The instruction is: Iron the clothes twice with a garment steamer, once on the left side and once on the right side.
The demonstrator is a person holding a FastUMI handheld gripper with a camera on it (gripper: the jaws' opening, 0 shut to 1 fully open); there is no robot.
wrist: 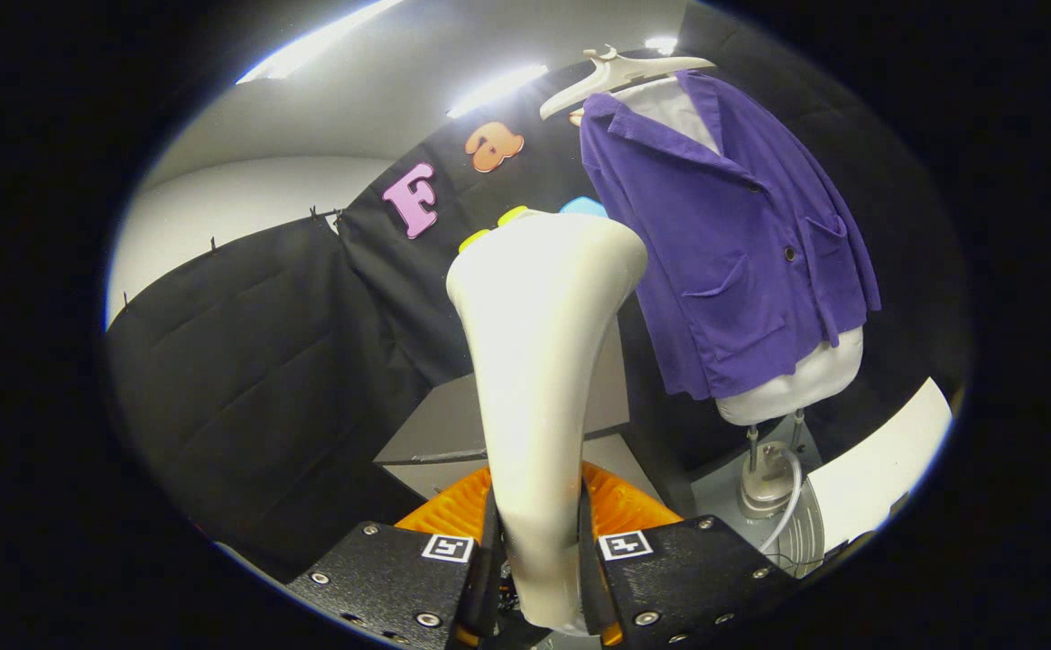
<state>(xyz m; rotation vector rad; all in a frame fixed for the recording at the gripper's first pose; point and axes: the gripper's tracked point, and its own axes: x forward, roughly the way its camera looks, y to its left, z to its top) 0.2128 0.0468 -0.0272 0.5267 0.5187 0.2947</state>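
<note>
A white garment steamer head (539, 361) stands upright between my fingers, its handle pinched from both sides by my gripper (536, 533), which is shut on it. Its wide top sits in front of me, left of the clothes. A purple jacket (733, 244) hangs over a white torso form (801, 379) on a white hanger (616, 72), beyond the fingers and to their right. The steamer head is apart from the jacket, a short gap left of its hem side.
The form's metal stand (765, 474) with a white hose (792, 506) rises from a grey base. A grey box (440, 433) sits behind the steamer. A white surface (887, 469) lies far right. Black cloth walls the booth behind.
</note>
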